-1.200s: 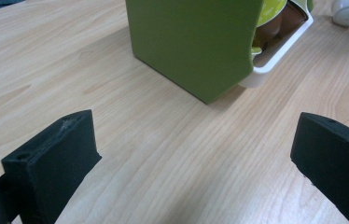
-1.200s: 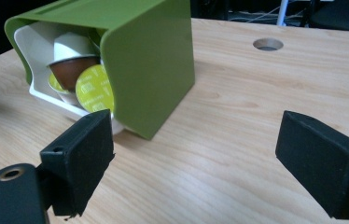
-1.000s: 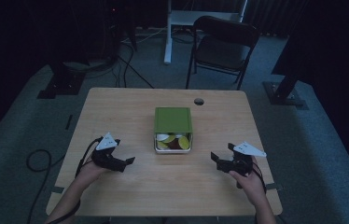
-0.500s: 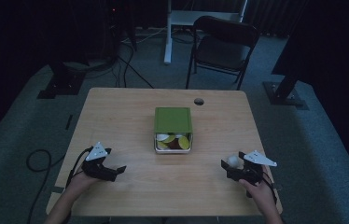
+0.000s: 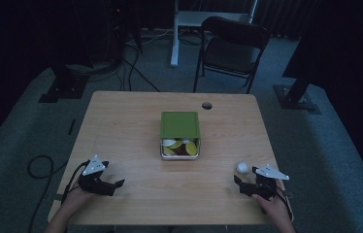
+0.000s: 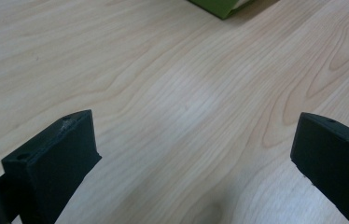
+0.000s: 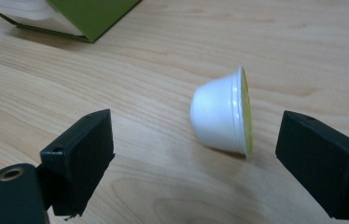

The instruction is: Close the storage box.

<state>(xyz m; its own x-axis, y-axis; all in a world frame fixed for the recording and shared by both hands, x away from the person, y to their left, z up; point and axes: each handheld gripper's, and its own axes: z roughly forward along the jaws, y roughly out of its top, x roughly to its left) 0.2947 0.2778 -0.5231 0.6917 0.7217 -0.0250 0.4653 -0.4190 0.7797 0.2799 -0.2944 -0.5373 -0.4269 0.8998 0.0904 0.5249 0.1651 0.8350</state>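
A green box (image 5: 180,126) lies on its side at the table's middle, its open end toward me showing several white and yellow-lidded capsules (image 5: 179,145). One small white capsule (image 5: 242,167) lies on its side on the wood at front right; in the right gripper view this capsule (image 7: 223,115) shows a yellow lid edge and sits just ahead of the open jaws. My right gripper (image 5: 240,185) is open, just short of it, touching nothing. My left gripper (image 5: 116,186) rests open near the front left, jaws wide over bare wood (image 6: 186,116). A corner of the box (image 6: 221,7) shows far ahead.
The wooden table (image 5: 121,121) has a round cable hole (image 5: 206,105) at the back. A folding chair (image 5: 233,48) stands behind the table, with stand bases and cables on the carpet. A cable (image 5: 41,167) trails off the left edge.
Both grippers have drawn back toward the table's front edge and apart. A white capsule now lies on the table ahead of the right gripper.
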